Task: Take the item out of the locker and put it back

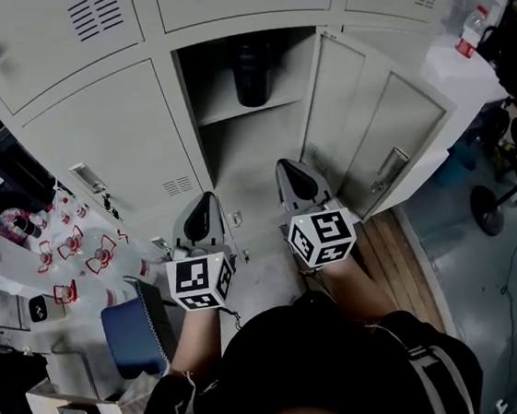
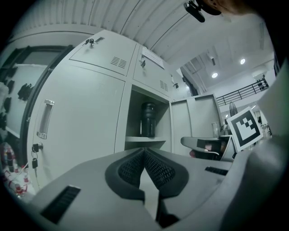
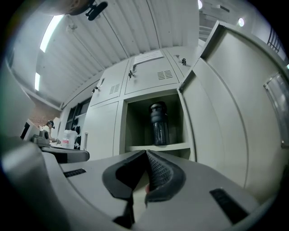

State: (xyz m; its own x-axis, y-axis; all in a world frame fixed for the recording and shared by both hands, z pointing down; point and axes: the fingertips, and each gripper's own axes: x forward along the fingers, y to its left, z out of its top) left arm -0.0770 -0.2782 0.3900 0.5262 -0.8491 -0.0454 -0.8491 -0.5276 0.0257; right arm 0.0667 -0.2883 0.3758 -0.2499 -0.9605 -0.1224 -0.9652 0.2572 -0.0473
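A dark bottle (image 1: 249,71) stands upright on the shelf of the open locker (image 1: 252,109). It shows in the left gripper view as the bottle (image 2: 147,119) and in the right gripper view as the bottle (image 3: 159,123). My left gripper (image 1: 209,198) is shut with nothing in it and hangs in front of the locker, below the shelf; its tips (image 2: 144,151) meet. My right gripper (image 1: 283,165) is also shut and empty, beside the left one, with its tips (image 3: 146,152) together. Both stay well short of the bottle.
The locker door (image 1: 389,131) stands swung open to the right. Shut lockers (image 1: 112,144) surround the open one. At the left a table (image 1: 51,262) carries small items, with a blue chair (image 1: 134,336) near it. A white stand with a bottle (image 1: 469,34) is at the upper right.
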